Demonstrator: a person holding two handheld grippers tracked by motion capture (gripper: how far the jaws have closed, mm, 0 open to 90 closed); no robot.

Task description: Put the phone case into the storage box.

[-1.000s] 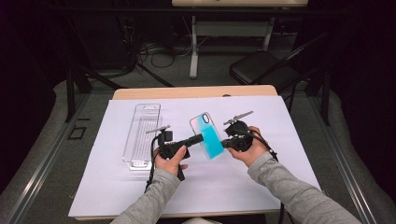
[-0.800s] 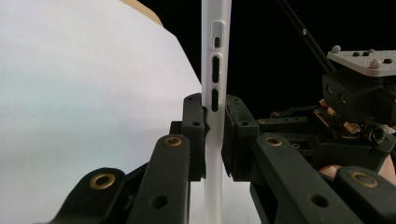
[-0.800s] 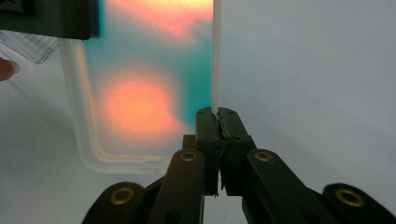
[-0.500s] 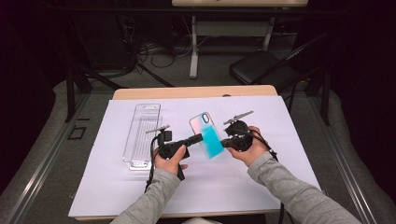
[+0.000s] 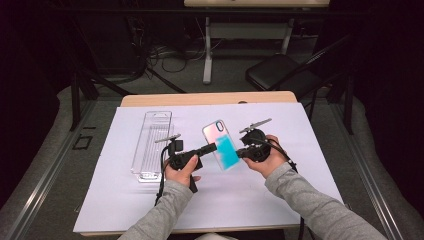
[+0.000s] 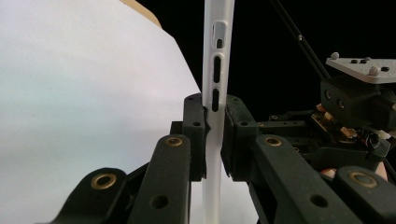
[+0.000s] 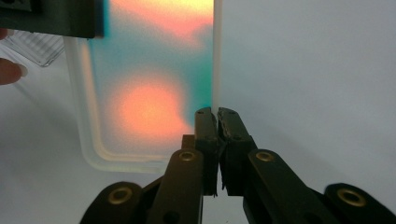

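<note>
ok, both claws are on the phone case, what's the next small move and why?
Probably lower the phone case onto the white sheet. The left claw clamps one long edge and the right claw pinches the other, so it hangs tilted in the air above the sheet with nothing under it.

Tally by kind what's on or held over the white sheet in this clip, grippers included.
Phone case: 1, clamped from both sides
Clear plastic tray: 1
Handheld grippers: 2, left gripper, right gripper
Total: 4
</note>
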